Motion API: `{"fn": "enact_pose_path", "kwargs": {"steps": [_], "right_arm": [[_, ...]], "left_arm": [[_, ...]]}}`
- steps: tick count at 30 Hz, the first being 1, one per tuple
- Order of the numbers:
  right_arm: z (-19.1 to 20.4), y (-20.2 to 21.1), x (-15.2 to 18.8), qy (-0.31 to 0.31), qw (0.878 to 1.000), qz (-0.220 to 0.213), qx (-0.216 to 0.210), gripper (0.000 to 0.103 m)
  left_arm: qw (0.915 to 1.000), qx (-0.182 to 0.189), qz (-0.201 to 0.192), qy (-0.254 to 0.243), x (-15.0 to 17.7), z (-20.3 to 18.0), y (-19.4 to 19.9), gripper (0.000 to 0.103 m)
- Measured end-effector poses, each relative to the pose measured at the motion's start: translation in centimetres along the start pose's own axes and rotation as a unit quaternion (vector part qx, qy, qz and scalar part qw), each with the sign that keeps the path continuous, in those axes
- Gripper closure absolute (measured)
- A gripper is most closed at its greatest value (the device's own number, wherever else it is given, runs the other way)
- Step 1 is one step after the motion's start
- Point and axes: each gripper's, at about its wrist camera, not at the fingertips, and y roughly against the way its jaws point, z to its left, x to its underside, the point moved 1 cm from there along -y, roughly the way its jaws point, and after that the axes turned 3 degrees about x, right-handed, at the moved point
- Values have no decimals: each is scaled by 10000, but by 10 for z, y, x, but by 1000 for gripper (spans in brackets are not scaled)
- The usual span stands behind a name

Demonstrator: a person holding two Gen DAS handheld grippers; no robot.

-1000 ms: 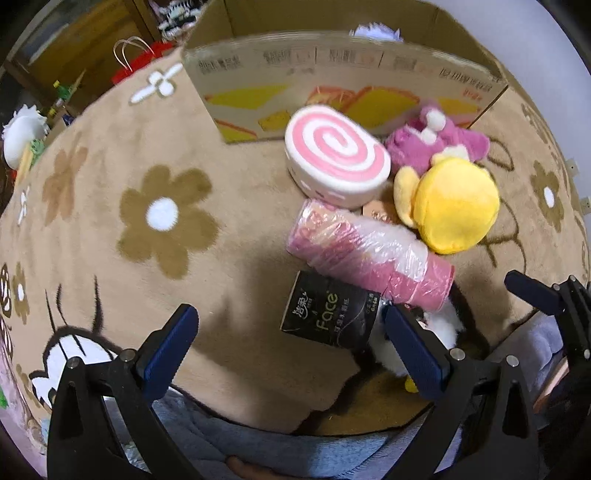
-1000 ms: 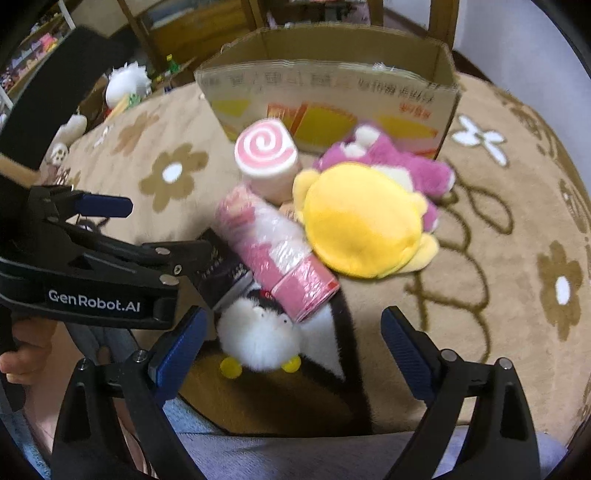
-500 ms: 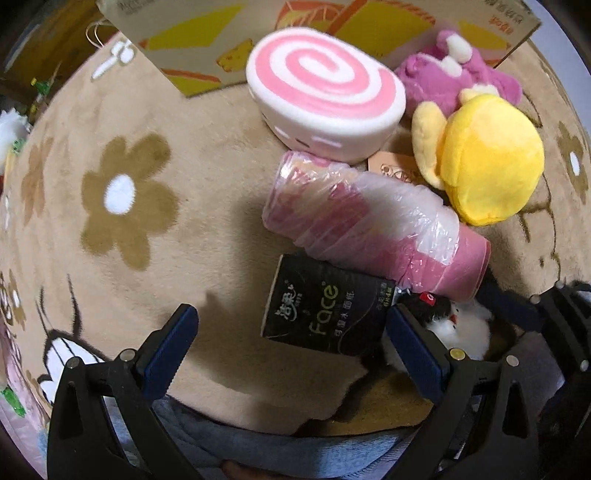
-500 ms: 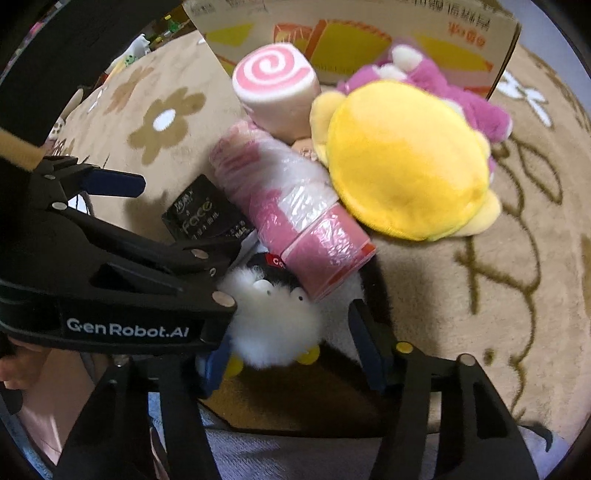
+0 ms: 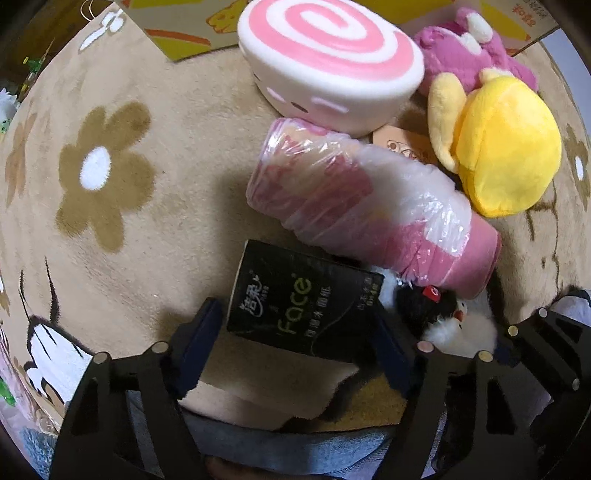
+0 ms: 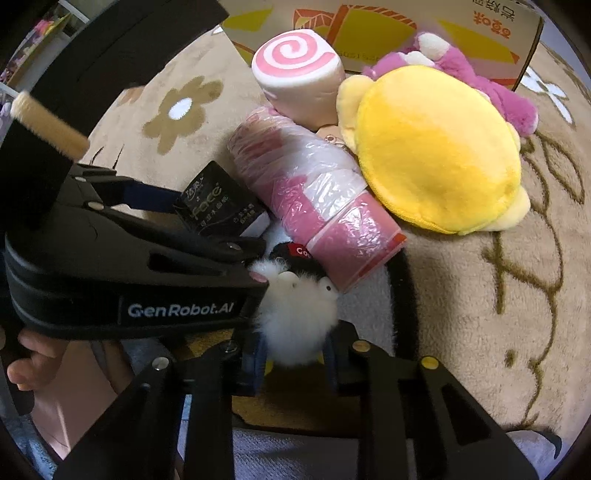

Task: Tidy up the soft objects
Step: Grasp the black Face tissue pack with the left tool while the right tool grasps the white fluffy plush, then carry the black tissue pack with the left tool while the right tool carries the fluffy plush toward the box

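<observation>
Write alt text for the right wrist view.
The right gripper pinches a fluffy white plush on a flowered rug, while the left gripper straddles a black tissue pack. Behind lie a pink wrapped roll, yellow plush and cardboard box.

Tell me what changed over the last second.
Both tools came down onto the pile, jaws closing. The right tool now pinches the fluffy white penguin toy. The left tool straddles the black tissue pack, its grip unconfirmed. The pink plastic-wrapped roll, swirl cushion and yellow plush stayed put.
</observation>
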Motion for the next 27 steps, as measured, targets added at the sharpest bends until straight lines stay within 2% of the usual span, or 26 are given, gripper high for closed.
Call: {"fn": "enact_pose_path", "kwargs": {"steps": [1,9,13,18,24,27], "right_arm": [[-3,3,3,-5,10000,-9,-9,77],[-7,14,8,26,9999,-118,-6,77],[-6,24,10,57,9997,-222,-2,78],[-10,44,9,7,9988,-487,-63,79],[-16,63,16,-60,9964,-850,-56,79],[-18,73,21,-97,9948,-1014,-50,79]], "left_arm": [[10000,-1,-31,-7,0,0,1,34],[9993,-141,-344,-15,10,-3,24,35],[9981,-132,-602,41,17,-1,35,35],[9944,-295,-1009,77,26,-3,54,35],[9853,-204,-1680,230,37,4,82,35],[9776,-230,-2077,252,41,5,101,35]]}}
